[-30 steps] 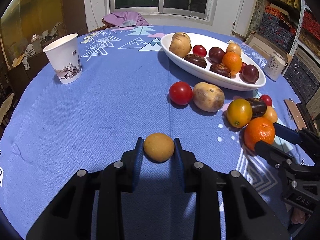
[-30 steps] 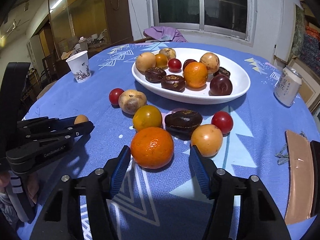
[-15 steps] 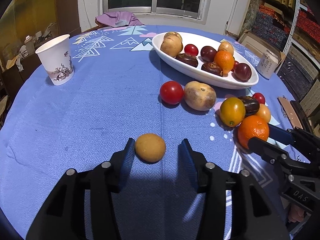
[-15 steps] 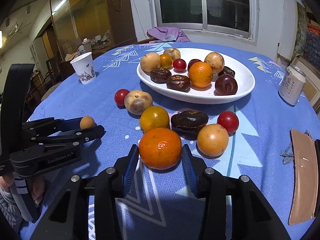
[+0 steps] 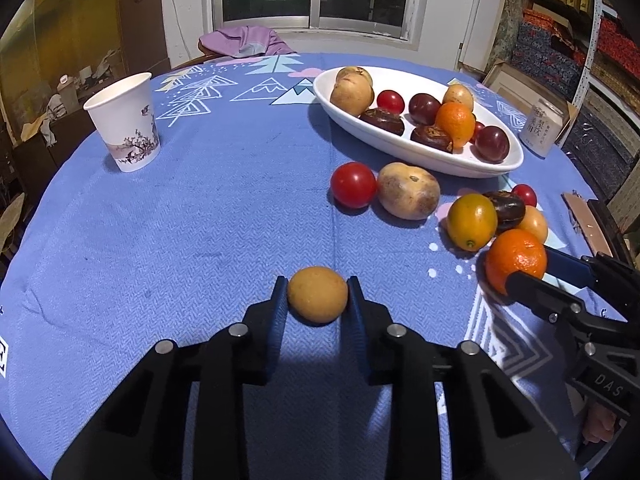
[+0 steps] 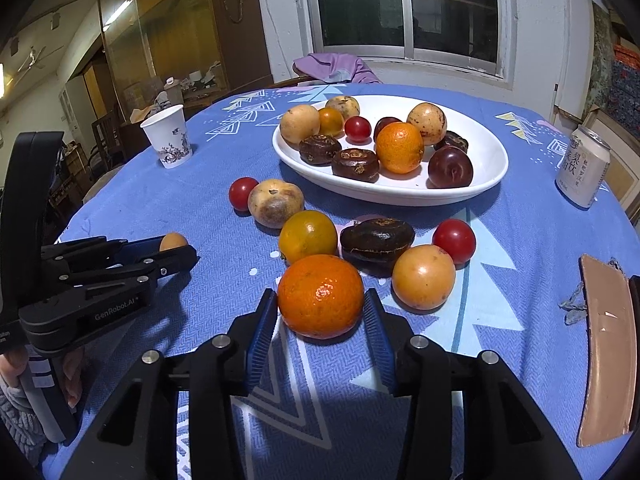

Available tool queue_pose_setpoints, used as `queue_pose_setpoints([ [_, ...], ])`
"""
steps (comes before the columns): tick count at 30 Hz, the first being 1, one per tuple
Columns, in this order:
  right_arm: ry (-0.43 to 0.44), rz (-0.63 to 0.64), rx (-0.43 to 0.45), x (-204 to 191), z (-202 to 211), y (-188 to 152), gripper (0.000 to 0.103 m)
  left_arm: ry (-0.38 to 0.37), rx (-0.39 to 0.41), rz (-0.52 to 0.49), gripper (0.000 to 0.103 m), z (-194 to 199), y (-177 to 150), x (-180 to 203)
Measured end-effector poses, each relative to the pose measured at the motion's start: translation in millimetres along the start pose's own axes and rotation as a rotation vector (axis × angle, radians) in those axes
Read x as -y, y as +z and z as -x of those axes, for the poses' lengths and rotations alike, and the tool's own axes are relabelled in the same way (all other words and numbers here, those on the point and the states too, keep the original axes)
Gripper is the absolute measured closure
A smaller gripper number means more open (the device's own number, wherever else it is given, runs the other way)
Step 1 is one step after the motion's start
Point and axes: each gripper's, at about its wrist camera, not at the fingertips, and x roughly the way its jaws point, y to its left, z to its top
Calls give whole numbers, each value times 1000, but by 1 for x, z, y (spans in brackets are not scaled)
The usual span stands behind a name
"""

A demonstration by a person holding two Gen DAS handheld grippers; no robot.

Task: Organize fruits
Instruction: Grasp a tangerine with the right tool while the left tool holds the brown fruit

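On the blue tablecloth lies a small tan fruit (image 5: 317, 300), and my left gripper (image 5: 317, 282) is shut on it, a pad against each side. My right gripper (image 6: 321, 294) is shut on an orange (image 6: 320, 308) that rests on the cloth. Each gripper shows in the other's view: the right gripper (image 5: 536, 272) on the orange, the left gripper (image 6: 176, 246) on the tan fruit (image 6: 173, 241). Beyond them a white oval bowl (image 6: 400, 196) holds several fruits. Loose between bowl and grippers lie a red tomato (image 5: 353, 185), a speckled tan fruit (image 5: 408, 196), a yellow citrus (image 5: 471, 216), a dark brown fruit (image 6: 376, 238), another tomato (image 6: 454, 240) and a yellow fruit (image 6: 423, 276).
A paper cup (image 5: 124, 124) stands at the far left of the table. A drink can (image 6: 582, 168) stands right of the bowl. A flat brown object (image 6: 606, 360) lies at the right edge. A person's hand (image 6: 72, 384) holds the left gripper's handle.
The left jaws opened off the tan fruit half a second ago and have closed on it again. The right jaws narrowed until the pads met the orange. Neither hand shifted.
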Motion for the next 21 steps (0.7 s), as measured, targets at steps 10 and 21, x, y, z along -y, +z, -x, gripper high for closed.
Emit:
queue_pose_setpoints([
  [10, -30, -142, 183, 43, 58, 12, 76, -18, 131, -37, 74, 35, 19, 24],
  [21, 85, -205, 38, 63, 52, -3, 58, -104, 149, -42, 74, 40, 40, 40],
])
